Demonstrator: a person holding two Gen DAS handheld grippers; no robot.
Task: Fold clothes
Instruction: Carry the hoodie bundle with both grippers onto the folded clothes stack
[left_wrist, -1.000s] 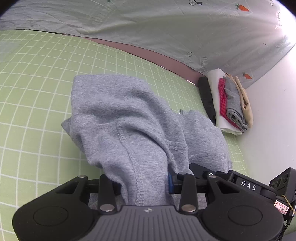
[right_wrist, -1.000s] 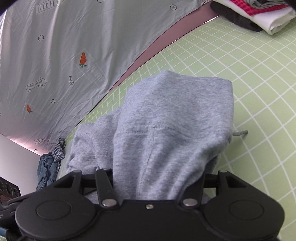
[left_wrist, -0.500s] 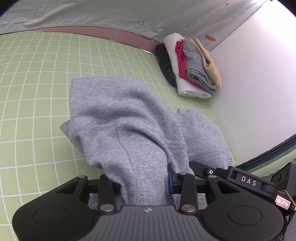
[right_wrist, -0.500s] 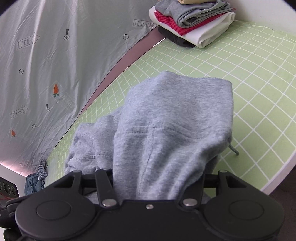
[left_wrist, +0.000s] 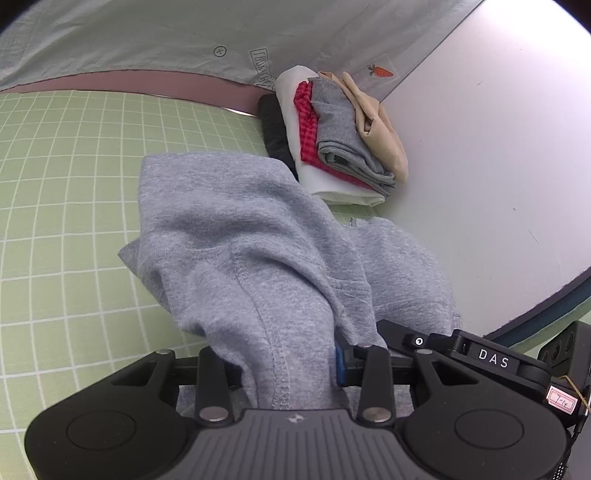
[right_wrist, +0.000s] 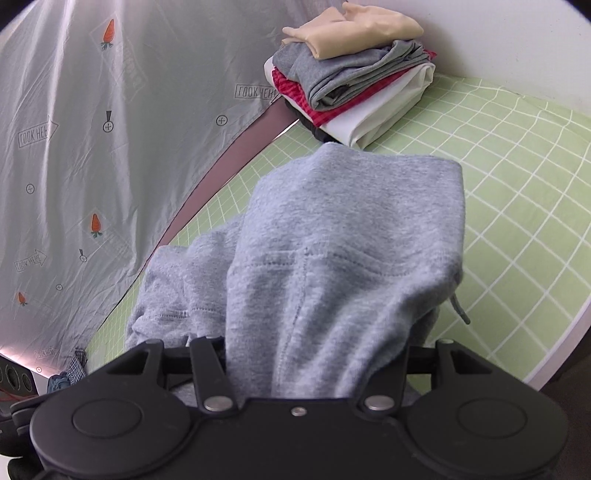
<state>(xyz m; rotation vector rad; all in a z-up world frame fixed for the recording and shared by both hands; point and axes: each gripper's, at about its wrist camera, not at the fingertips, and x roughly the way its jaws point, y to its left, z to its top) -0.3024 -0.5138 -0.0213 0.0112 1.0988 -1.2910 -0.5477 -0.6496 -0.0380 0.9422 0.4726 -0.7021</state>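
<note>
At the far left of the right wrist view hangs a pale grey curtain (right_wrist: 110, 155) printed with small carrots and "look here" arrows, and low beside it a scrap of blue checked cloth (right_wrist: 70, 369) lies at the mat's end. The green grid mat (left_wrist: 62, 206) spreads across the scene, with a pink strip along its far edge under the curtain. In the middle sits the task's thing, the grey sweat garment (left_wrist: 236, 251), bunched and draped over the mat, its near portion gathered up into both tools. The left gripper (left_wrist: 288, 373) has its jaws drawn in tight on a stitched hem of that fabric, cloth filling the gap between the fingers. The right gripper (right_wrist: 314, 369) likewise pinches a thick fold of the same garment, its fingers pressed against cloth on both sides; a thin drawstring (right_wrist: 460, 312) dangles from the fold's right edge. Farther and to the right, a stack of folded clothes (left_wrist: 332, 136) rests at the mat's far corner against the white wall (left_wrist: 498, 155): black at the bottom, then white, red check, grey, and a beige piece on top.
</note>
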